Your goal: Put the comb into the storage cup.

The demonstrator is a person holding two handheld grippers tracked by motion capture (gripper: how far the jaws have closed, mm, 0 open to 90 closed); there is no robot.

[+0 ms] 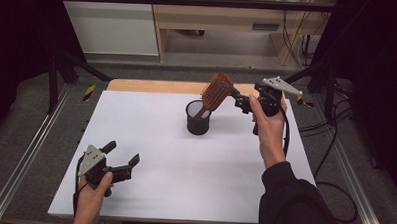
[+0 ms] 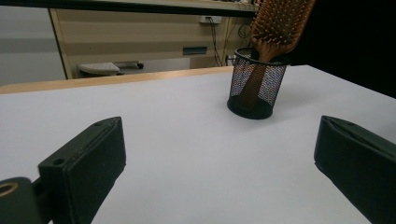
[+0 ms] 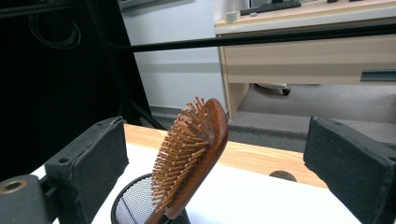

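Note:
A black mesh cup (image 1: 198,118) stands on the white table top (image 1: 150,140), right of centre toward the back. A brown wooden hairbrush (image 1: 216,91) stands in it handle down, its head leaning to the right. My right gripper (image 1: 240,99) hovers just right of the brush head, open. In the right gripper view the brush (image 3: 194,154) rises from the cup (image 3: 133,205) between the wide-apart jaws, touching neither. My left gripper (image 1: 122,153) is open and holds nothing, low over the near left of the table. From it, the cup (image 2: 254,84) and brush (image 2: 280,21) stand far ahead.
A strip of wooden edge (image 1: 152,86) runs along the table's far side. Black frame posts (image 1: 55,72) and a crossbar (image 1: 190,1) surround the table. A wooden desk (image 1: 225,18) stands behind, and cables (image 1: 330,146) lie on the floor at right.

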